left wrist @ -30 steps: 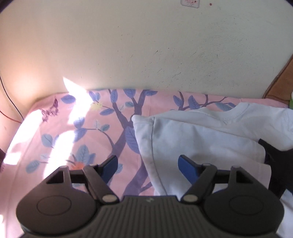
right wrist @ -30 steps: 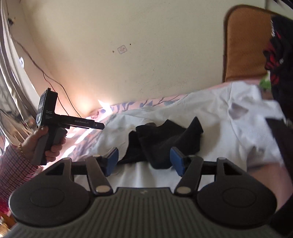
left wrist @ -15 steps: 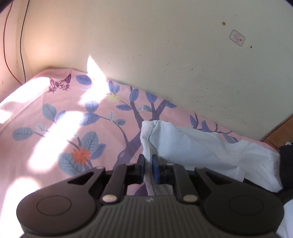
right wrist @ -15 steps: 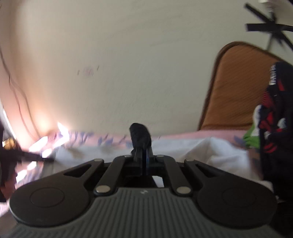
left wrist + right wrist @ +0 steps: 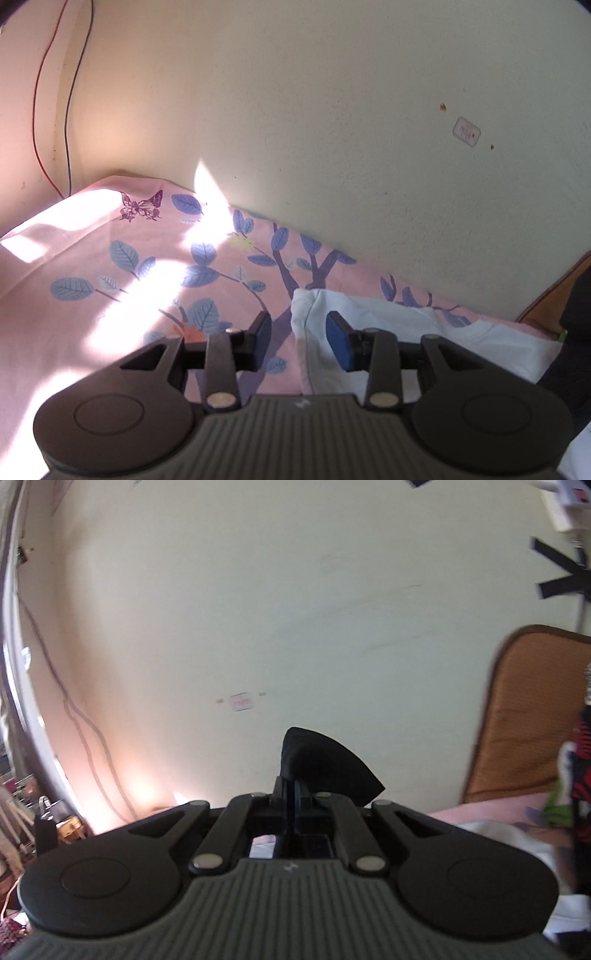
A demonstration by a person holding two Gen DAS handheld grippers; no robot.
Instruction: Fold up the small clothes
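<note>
Hard sun patches blow out the pink bedsheet point(image 5: 110, 314) — right wrist view smeared by motion, edges fisheye-bent.

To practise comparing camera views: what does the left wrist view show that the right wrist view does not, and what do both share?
Only the left wrist view: the left gripper, its jaws opening over the edge of the white garment, and the butterfly print. Only the right wrist view: the right gripper shut on a black cloth, and the brown cushion. Both: the cream wall and the pink sheet.
</note>
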